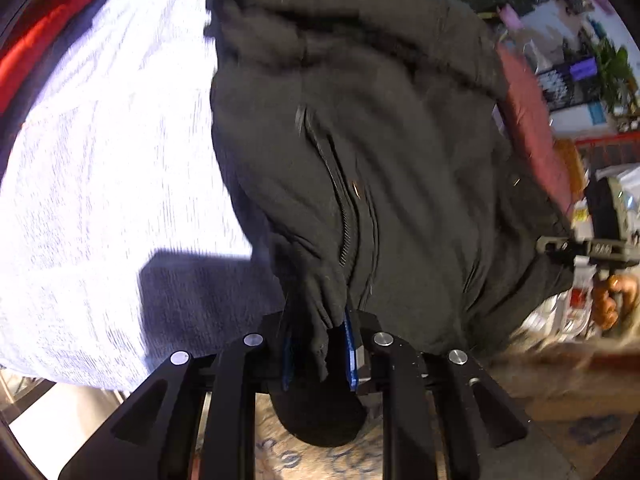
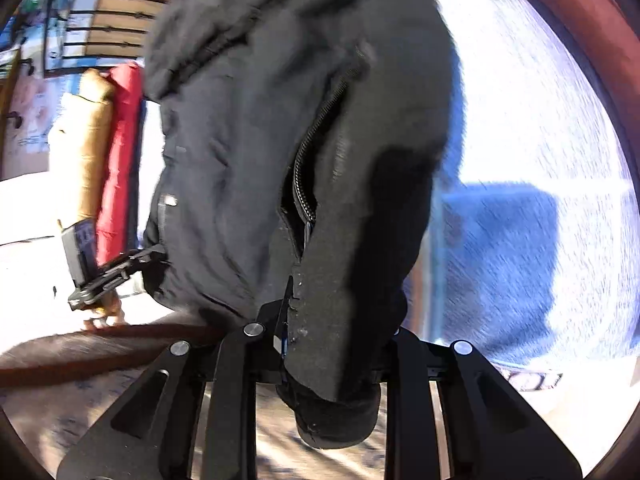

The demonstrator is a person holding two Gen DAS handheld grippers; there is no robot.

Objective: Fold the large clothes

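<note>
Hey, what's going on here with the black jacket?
A person holds a claw in each hand, and both are clamped on the hem of a black zip-up jacket. The left claw and right claw each pinch a bunch of fabric, with the jacket spread over a white textured cover. No fold shows yet.

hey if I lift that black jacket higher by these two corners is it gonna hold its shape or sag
Probably sag: the black jacket already hangs in soft folds between the left tool and right tool. It looks thick, so likely fairly heavy. The zipper gapes, so the front panels may swing apart.
</note>
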